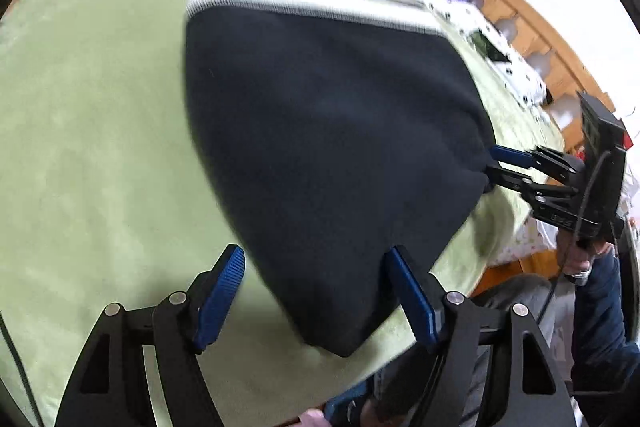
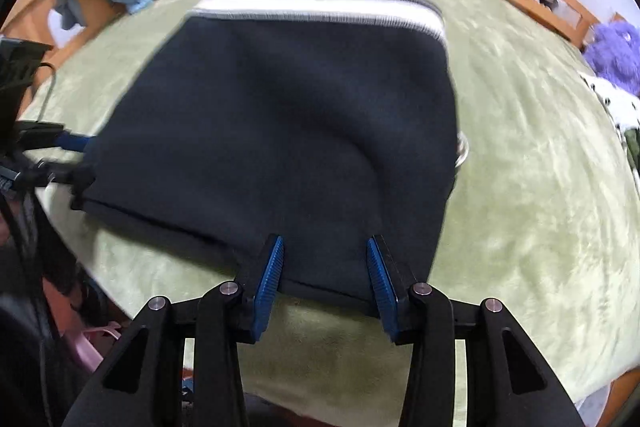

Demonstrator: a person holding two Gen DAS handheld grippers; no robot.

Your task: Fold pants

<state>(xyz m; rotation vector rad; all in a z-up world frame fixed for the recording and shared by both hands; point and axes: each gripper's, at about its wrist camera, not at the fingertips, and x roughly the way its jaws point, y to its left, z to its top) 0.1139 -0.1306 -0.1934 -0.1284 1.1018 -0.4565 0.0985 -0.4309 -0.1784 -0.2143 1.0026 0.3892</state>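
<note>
So the pants (image 2: 280, 131) are lying flat on the green blanket (image 1: 100, 147), already folded into a dark block, pale waistband (image 2: 320, 7) at the far side and the near folded edge facing both grippers.

Going left to right: the left gripper (image 1: 316, 297) sits at the near left corner, fingers spread wide, and the cloth corner pokes between them without either pad pressing on it. The right gripper (image 2: 326, 285) sits at the near right corner, jaws narrower but also parted, hem between the pads, not pinched as far as I can tell.

Long axis of that near edge runs gripper to gripper, so both are about equally close. Guessing any next fold goes away from them, toward the waistband.
</note>
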